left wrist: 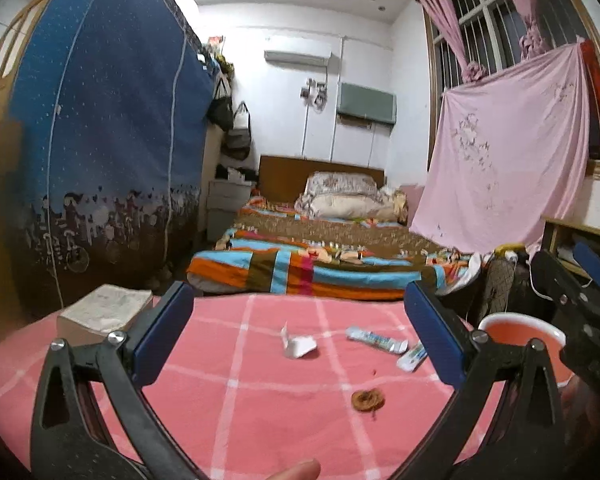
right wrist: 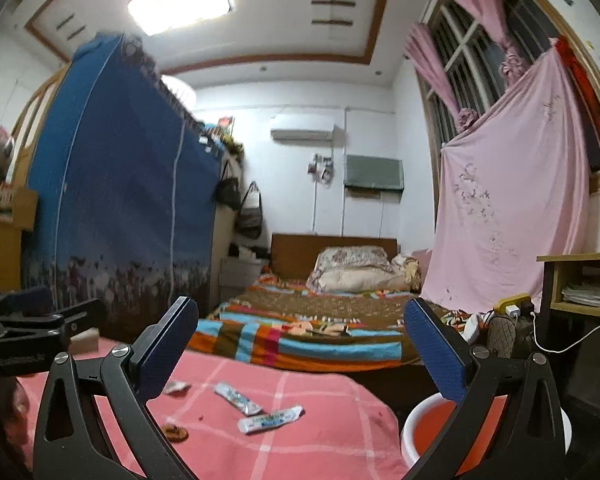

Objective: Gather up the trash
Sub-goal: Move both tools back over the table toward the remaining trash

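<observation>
The left tongs point(left wrist: 298, 322) stand wide apart with nothing between the pads, and a fingertip point(left wrist: 296, 470) shows at the bottom edge of their view. The right tongs point(right wrist: 300, 340) are spread just as wide and hold nothing either. Both hang over a pink checked cloth point(left wrist: 228, 412).

On the cloth, ahead of the left tongs and within the span of their blades, lie a brown round scrap point(left wrist: 367, 400), then a crumpled white paper point(left wrist: 298, 345), and to its right two long printed wrappers point(left wrist: 374, 339), one just beside the right blade. In the right tongs' view the same two wrappers point(right wrist: 270, 420) lie between the blades, with the brown scrap point(right wrist: 175, 433) by the left one.

A white bowl with a red inside point(right wrist: 428, 432) sits at the cloth's right edge, partly behind the right blade. A thick book point(left wrist: 104, 310) lies at the far left corner. Beyond are a bed with a striped blanket point(left wrist: 300, 268) and a blue wardrobe cover point(left wrist: 108, 120).
</observation>
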Available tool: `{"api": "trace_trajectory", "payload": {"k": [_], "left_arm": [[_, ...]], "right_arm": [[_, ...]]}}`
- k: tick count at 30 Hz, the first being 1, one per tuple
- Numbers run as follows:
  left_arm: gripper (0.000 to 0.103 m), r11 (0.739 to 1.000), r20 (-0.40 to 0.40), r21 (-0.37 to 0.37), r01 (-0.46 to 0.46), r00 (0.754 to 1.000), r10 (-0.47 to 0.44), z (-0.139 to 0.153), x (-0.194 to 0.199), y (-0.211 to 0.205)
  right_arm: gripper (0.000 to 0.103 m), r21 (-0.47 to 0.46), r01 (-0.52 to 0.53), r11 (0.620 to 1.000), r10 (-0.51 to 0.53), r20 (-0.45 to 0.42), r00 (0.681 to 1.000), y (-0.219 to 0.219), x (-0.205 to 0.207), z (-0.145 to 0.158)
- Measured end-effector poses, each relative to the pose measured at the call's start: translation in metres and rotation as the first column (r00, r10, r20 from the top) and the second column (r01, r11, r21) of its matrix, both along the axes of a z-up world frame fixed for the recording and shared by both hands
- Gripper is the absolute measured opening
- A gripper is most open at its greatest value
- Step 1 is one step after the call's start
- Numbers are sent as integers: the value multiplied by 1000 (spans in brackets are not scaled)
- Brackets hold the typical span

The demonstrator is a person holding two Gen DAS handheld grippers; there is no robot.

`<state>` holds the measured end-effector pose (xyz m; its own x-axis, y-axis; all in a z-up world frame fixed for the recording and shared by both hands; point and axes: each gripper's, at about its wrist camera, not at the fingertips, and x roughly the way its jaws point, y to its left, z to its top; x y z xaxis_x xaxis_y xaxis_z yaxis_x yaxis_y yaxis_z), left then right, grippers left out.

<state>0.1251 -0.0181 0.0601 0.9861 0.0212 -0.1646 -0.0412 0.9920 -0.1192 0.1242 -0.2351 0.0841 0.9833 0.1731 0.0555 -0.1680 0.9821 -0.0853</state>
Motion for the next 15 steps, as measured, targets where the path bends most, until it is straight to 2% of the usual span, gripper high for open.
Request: {"api": "trace_trajectory", "payload": {"k": [5,9,13,15], "left_arm": [[88,999,-34,-40,35,999,-36,-3,4,6],[87,997,-118,-29,77,990,-80,-10,15,0],[83,991,-207,-43,129,969,-135,-17,30,-5],[78,985,-264,-61,163,949,-173,-22,40,-6]], "right_arm": [[103,-1,0,1000,0,-80,997,1,12,-6],[103,10,6,1000,-4,-192,981,0,31,-12],[103,14,6,1000,-1,-295,955,0,48,-19],[103,13,0,1000,4,-333,943,2,53,-23]]}}
